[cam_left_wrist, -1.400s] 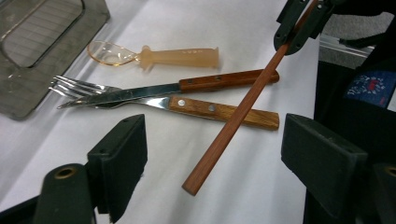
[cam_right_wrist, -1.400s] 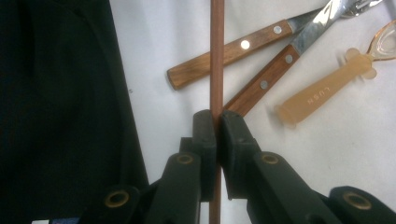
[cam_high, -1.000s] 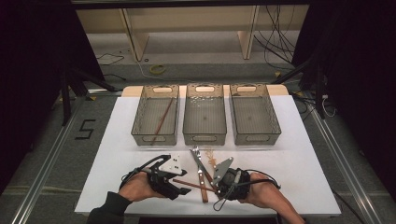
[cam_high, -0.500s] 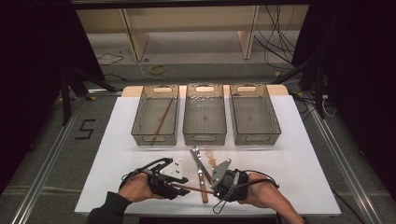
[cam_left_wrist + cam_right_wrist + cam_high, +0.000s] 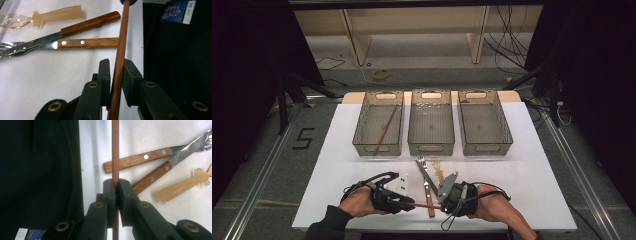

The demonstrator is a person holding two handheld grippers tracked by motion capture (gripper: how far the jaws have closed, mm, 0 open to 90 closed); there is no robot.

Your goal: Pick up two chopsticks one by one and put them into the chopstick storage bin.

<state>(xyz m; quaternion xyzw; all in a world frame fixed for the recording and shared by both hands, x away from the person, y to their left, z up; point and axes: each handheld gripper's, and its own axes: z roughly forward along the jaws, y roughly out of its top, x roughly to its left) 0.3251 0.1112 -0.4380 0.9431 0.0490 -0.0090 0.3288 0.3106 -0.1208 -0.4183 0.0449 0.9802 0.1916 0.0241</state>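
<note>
Near the tabletop's front edge both grippers, left [image 5: 115,68] and right [image 5: 115,185], clamp one chopstick [image 5: 427,205]; its mate [image 5: 385,129] lies binned; knife [image 5: 82,25], fork [image 5: 85,43], spoon [image 5: 53,15] remain

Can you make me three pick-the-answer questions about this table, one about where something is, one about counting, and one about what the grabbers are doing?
1. Where does the other chopstick lie?
A. in the left basket
B. in the middle basket
C. on the floor

2. How many baskets stand on the table?
A. two
B. three
C. five

3. What is the left hand-held gripper doing with the brown chopstick?
A. hanging open above it
B. pointing away from it
C. closed on it

Answers: 1 A, the stick lies slantwise inside the left basket. 2 B, three stand side by side. 3 C, its jaws have just been closing and now press the stick, which the right hand-held gripper also clamps.
</note>
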